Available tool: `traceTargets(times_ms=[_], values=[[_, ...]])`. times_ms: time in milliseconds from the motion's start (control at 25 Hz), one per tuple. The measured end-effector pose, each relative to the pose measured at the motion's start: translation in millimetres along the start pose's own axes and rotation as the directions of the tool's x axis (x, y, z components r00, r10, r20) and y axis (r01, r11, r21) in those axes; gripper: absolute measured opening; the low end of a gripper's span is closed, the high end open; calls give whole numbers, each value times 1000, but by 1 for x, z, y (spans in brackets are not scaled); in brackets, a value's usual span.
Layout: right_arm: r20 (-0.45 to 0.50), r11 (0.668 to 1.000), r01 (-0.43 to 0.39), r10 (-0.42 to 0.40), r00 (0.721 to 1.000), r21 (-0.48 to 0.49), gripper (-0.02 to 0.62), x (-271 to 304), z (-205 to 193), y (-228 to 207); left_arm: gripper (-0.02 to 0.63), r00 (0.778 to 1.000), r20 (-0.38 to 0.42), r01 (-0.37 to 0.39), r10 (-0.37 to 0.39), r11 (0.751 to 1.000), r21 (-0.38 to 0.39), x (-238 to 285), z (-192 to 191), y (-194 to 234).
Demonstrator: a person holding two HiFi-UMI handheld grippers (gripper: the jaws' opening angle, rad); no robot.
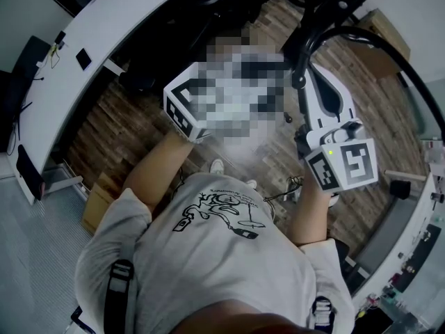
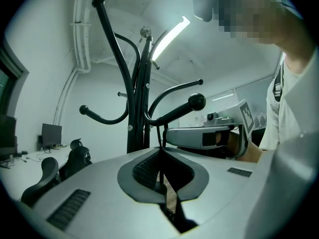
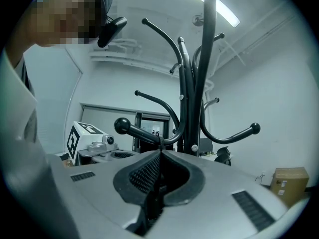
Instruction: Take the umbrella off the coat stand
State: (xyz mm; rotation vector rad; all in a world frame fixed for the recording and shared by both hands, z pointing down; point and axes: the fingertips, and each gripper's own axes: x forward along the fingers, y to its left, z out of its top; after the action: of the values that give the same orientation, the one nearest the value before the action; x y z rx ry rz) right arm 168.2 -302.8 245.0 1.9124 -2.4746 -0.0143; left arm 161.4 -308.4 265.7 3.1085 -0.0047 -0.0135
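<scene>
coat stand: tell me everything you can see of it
The coat stand is black and looks like metal tube: an upright pole with several curved arms fixed at different heights by small silver fasteners, the larger ones sweeping out and up to a round ball tip. Its base is out of view. A thin dark loop hangs from one lower arm and runs down into the shut left gripper. The other arms in view are bare.

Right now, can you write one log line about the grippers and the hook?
left gripper: shut on strap | strap: hanging from hook | right gripper: shut, tips at hook
</scene>
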Motion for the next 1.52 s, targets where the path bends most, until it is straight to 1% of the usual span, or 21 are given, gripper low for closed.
traceTargets(times_ms=[200,400,840,1080,1240,1520], values=[[2,998,14,-14,1000,-53,12,-2,17,8,23,1000,15,-4,4,1000,-3,-6,5,-5],[17,998,8,-7,1000,-58,12,-10,23,12,23,999,35,-13,14,1000,-11,-10,12,-11],[29,998,-10,12,1000,-64,11,-19,29,24,23,999,45,-31,31,999,-14,-21,18,-22],[28,998,-21,22,999,-60,12,-22,29,31,22,998,46,-37,37,999,-16,-27,20,-27],[29,999,-45,45,999,-28,12,-28,21,34,23,998,56,-39,40,999,-20,-29,23,-30],[28,998,-51,52,998,-43,12,-29,26,38,22,997,58,-48,48,999,-13,-32,27,-33]])
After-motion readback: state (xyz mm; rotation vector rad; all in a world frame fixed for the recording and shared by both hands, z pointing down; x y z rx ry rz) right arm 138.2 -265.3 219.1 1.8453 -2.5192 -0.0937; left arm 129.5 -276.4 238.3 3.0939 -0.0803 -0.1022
